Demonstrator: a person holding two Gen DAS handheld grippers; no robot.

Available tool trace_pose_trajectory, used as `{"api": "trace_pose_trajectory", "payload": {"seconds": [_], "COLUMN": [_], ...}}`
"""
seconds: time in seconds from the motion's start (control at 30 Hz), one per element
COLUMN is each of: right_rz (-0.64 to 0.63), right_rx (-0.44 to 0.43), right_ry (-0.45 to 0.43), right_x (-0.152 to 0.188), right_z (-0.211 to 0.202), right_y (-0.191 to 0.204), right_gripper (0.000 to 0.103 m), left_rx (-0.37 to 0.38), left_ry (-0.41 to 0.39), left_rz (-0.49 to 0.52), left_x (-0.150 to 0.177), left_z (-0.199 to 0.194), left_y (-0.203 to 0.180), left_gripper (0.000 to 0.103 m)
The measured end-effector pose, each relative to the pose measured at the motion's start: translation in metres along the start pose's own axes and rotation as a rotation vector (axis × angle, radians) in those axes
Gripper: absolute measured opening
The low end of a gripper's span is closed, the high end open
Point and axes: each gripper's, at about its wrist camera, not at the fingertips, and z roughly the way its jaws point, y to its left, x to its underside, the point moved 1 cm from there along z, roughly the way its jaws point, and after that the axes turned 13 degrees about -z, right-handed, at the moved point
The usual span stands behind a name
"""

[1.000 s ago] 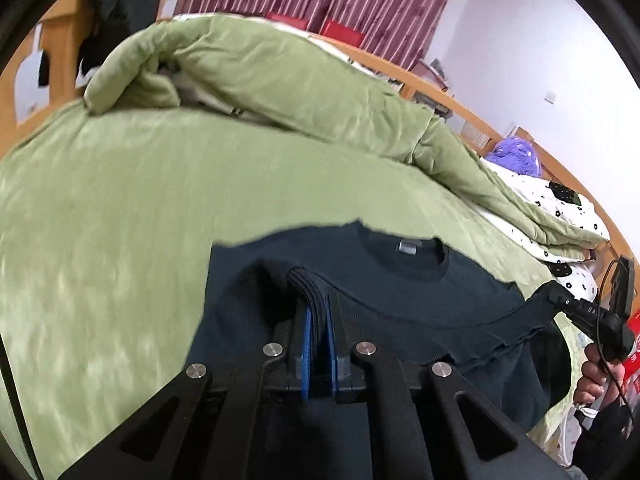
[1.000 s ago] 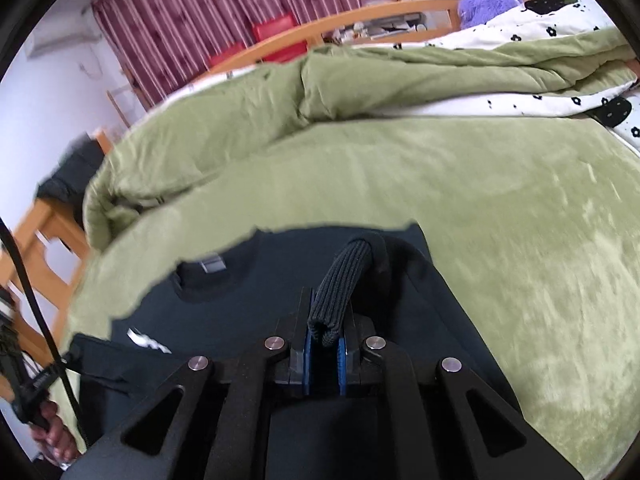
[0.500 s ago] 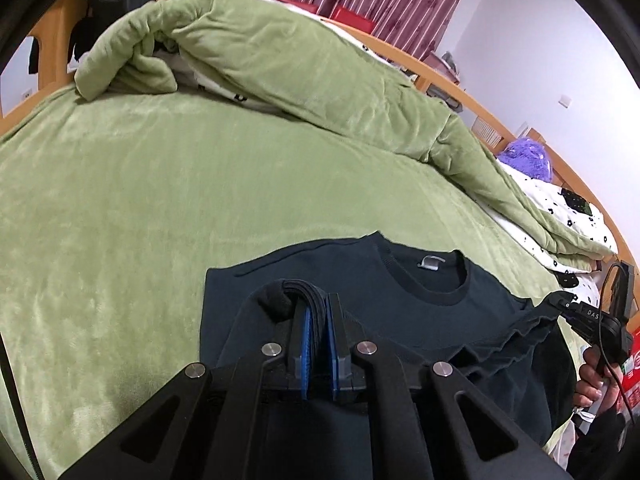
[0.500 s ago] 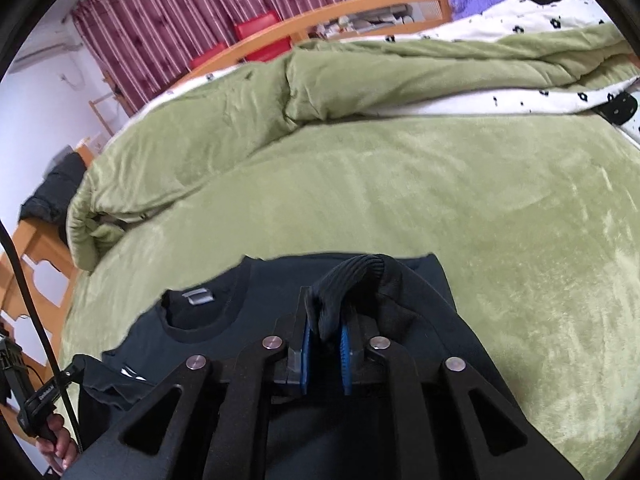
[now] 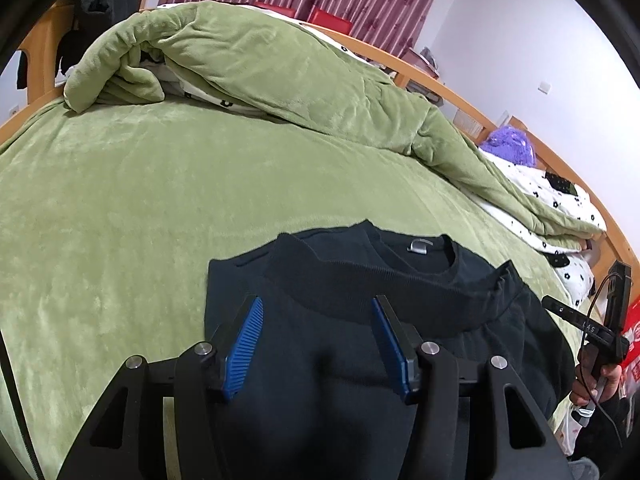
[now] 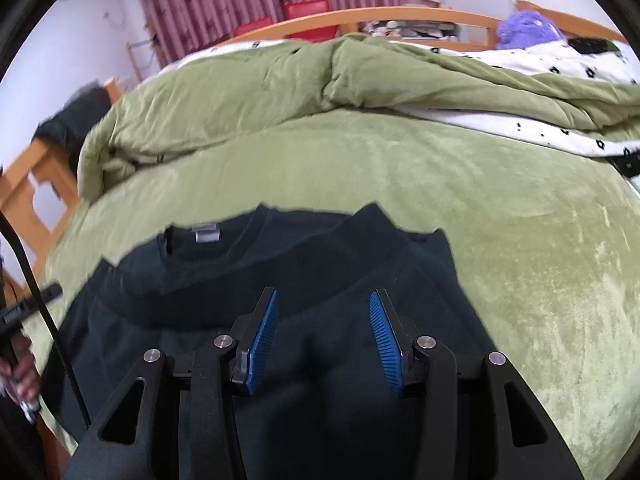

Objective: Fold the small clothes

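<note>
I see both my left gripper and right gripper spread wide, empty, above the dark navy knit sweater; its ribbed hem runs crosswise just ahead.

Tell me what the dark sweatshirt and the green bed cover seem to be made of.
The dark sweatshirt looks like matte knit cotton or a blend: its hem band shows fine ribbing. The green bed cover seems a plush fleece or velvet: its short pile has a patchy sheen.

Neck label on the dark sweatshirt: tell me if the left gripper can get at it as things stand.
Probably yes. The left gripper is open above the sweatshirt, and the neck label lies uncovered just beyond the folded-up hem, nothing between.
</note>
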Motion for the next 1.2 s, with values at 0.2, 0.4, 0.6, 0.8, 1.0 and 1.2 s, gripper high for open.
{"api": "trace_pose_trajectory", "payload": {"seconds": [0.2, 0.4, 0.6, 0.8, 1.0, 1.2], "right_rz": [-0.055, -0.032, -0.01, -0.081, -0.086, -0.078], "right_rx": [-0.011, 0.029, 0.085, 0.064, 0.088, 0.115], "right_ry": [0.043, 0.112, 0.165, 0.103, 0.14, 0.128], "right_x": [0.004, 0.012, 0.004, -0.025, -0.023, -0.019], "right_z": [0.018, 0.05, 0.06, 0.061, 0.098, 0.11], "right_y": [0.017, 0.014, 0.003, 0.003, -0.014, -0.023], "right_gripper": [0.046, 0.046, 0.044, 0.044, 0.034, 0.03], "left_rx": [-0.053, -0.164, -0.146, -0.153, -0.235, -0.216], "left_ry": [0.035, 0.051, 0.026, 0.013, 0.05, 0.049], "left_rz": [0.025, 0.05, 0.027, 0.043, 0.062, -0.007], "left_x": [0.008, 0.013, 0.003, -0.012, 0.001, 0.002], "left_z": [0.016, 0.033, 0.031, 0.044, 0.073, 0.071], "left_y": [-0.001, 0.009, 0.014, 0.001, 0.012, 0.028], "left_gripper": [0.053, 0.053, 0.053, 0.053, 0.054, 0.058]}}
